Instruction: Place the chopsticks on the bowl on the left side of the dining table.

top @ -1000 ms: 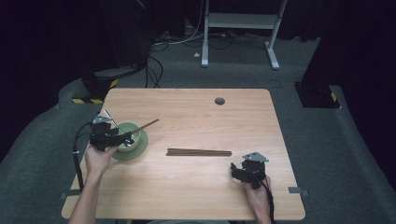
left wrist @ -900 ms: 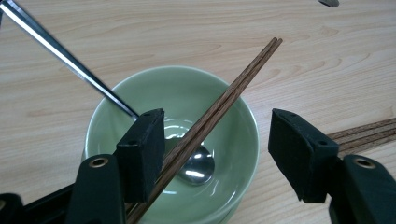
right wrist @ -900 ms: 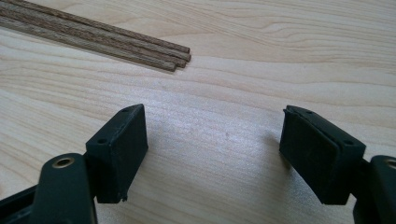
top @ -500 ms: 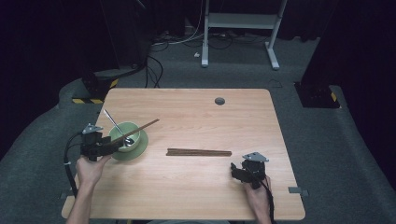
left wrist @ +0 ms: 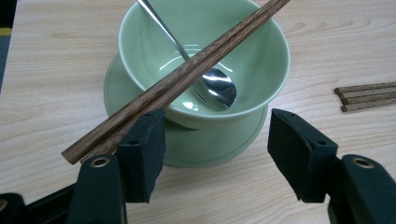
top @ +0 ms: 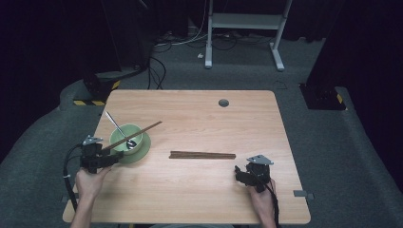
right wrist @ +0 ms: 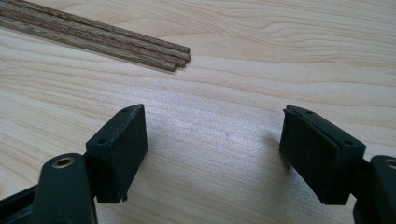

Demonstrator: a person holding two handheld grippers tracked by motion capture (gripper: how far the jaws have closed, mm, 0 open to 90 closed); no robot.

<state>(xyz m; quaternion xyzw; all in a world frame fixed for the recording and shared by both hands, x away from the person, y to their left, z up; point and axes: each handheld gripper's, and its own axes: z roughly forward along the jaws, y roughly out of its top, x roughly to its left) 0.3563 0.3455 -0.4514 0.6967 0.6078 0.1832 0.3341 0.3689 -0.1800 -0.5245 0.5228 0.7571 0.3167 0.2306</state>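
Hovering at the high view's lower left, the left gripper (top: pixel 114 159) spreads released fingers before the green bowl (top: pixel 124 137), chopsticks (top: pixel 135 134) and spoon (top: pixel 119 129) crossing it, the saucer (top: pixel 142 147) half hidden. At lower right, the right gripper (top: pixel 237 173) is released too.

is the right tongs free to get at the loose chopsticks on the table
Probably yes: the right tongs stand open over bare wood, and the loose chopsticks lie flat just ahead with nothing between them.

Chopsticks (left wrist: pixel 177 81) lie across a green bowl (left wrist: pixel 261 70) holding a spoon (left wrist: pixel 215 86), on a saucer (left wrist: pixel 205 149).
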